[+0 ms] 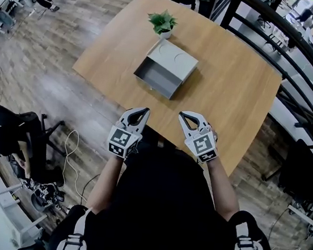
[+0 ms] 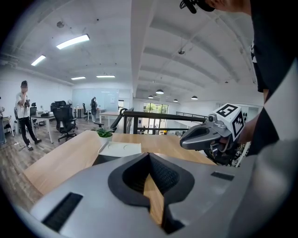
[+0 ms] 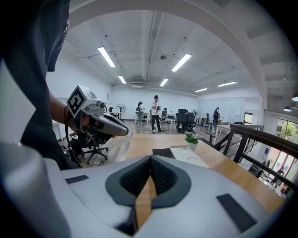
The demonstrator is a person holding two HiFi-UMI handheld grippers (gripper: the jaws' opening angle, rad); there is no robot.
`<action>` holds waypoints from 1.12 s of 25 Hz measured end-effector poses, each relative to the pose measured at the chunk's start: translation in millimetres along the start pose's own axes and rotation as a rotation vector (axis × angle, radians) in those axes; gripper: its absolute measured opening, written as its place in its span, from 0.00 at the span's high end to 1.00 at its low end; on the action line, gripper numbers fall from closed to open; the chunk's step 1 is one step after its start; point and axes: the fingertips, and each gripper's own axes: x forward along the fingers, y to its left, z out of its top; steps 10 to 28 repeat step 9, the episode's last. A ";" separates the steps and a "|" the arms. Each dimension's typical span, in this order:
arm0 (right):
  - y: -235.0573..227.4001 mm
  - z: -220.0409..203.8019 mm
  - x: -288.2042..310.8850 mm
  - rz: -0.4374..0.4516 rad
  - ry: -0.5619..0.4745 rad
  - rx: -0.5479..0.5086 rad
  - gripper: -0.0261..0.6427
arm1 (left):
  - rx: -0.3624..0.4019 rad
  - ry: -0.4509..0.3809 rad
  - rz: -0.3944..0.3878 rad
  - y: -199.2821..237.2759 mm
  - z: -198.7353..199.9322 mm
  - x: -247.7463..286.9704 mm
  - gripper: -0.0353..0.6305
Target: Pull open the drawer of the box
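Observation:
A grey box [image 1: 172,58] sits mid-table, its drawer [image 1: 158,79] pulled out toward me and empty inside. The box's top also shows in the left gripper view [image 2: 121,149] and the right gripper view [image 3: 189,156]. My left gripper [image 1: 142,112] is held near the table's front edge, well short of the drawer, jaws shut on nothing. My right gripper [image 1: 184,116] hangs beside it, likewise shut and empty. Each gripper appears in the other's camera: the right gripper [image 2: 184,141] and the left gripper [image 3: 125,131].
A small potted plant [image 1: 163,23] stands just behind the box. The wooden table [image 1: 234,97] has a black railing [image 1: 302,61] on its right. People and office chairs [image 1: 5,142] are on the floor at left, with a cable [image 1: 69,161] lying nearby.

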 end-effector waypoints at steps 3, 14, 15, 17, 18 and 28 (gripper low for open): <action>0.4 -3.4 -1.4 -0.007 0.005 0.007 0.92 | -0.001 -0.001 0.003 -0.7 -1.4 -1.3 0.91; 2.9 -7.2 -4.2 -0.014 0.013 0.022 0.92 | -0.017 0.007 -0.001 -1.2 -6.5 -3.7 0.91; 2.9 -7.2 -4.2 -0.014 0.013 0.022 0.92 | -0.017 0.007 -0.001 -1.2 -6.5 -3.7 0.91; 2.9 -7.2 -4.2 -0.014 0.013 0.022 0.92 | -0.017 0.007 -0.001 -1.2 -6.5 -3.7 0.91; 2.9 -7.2 -4.2 -0.014 0.013 0.022 0.92 | -0.017 0.007 -0.001 -1.2 -6.5 -3.7 0.91; 2.9 -7.2 -4.2 -0.014 0.013 0.022 0.92 | -0.017 0.007 -0.001 -1.2 -6.5 -3.7 0.91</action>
